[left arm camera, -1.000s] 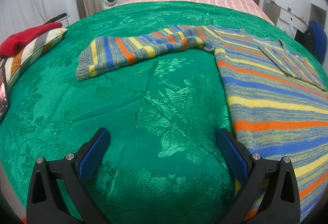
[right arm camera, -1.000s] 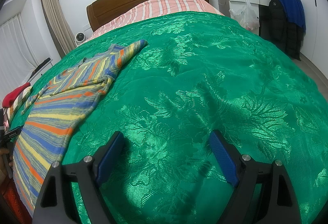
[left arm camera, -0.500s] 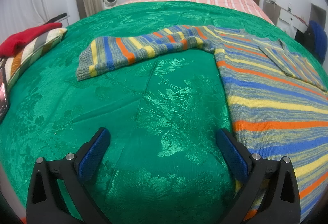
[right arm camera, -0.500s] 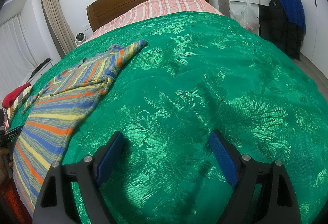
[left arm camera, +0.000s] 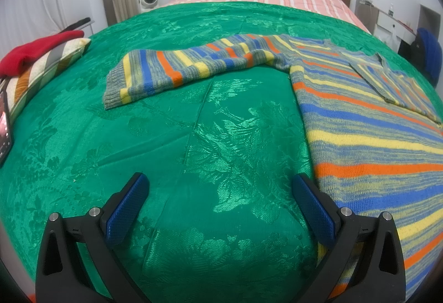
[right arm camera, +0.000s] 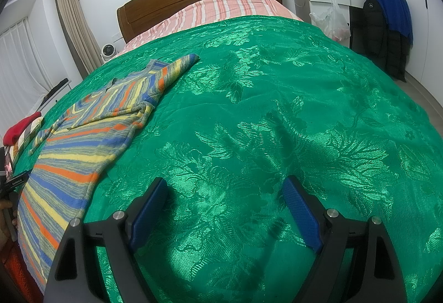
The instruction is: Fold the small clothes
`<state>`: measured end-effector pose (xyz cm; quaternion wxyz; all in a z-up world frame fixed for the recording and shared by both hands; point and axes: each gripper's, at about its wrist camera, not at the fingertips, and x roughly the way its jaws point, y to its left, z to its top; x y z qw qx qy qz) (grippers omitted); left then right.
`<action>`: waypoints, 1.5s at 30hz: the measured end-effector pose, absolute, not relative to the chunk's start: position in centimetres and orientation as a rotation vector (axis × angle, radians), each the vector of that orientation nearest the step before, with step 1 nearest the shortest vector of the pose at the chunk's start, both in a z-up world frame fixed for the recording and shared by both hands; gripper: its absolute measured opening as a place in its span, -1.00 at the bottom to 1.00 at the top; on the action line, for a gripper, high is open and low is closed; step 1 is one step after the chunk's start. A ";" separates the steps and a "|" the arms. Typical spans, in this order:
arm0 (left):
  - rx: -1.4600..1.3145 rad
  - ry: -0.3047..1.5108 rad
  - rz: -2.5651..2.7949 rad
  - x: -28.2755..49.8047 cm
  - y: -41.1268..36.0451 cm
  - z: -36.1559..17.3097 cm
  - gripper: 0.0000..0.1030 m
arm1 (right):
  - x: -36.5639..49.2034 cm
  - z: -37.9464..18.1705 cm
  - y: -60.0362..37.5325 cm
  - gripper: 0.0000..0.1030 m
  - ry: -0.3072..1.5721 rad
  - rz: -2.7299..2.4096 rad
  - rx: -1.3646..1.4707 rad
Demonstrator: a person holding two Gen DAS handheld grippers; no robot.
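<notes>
Lying on one green bedspread [left arm camera: 171,142]: one striped sweater [left arm camera: 360,120], two open grippers.

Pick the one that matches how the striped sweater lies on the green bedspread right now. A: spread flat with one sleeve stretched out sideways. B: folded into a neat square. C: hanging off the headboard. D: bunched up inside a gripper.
A: the striped sweater lies flat on the green bedspread, with one sleeve stretched out sideways, and neither open gripper touches it.

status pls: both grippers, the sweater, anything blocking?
Left gripper open, empty, over green bedspread. Right gripper open, empty. Striped sweater flat, one sleeve spread out, unfolded. Nothing on it.
</notes>
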<state>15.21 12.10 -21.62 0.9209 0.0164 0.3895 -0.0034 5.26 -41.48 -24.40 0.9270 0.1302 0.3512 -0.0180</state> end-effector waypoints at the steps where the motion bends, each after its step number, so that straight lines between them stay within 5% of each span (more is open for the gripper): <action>1: 0.034 0.800 -0.007 15.2 12.1 -21.6 0.99 | 5.3 -24.4 -41.5 0.65 0.720 -0.037 0.267; 45: 0.021 0.837 -0.014 15.3 12.3 -21.2 0.99 | 5.2 -24.4 -41.5 0.65 0.721 -0.037 0.267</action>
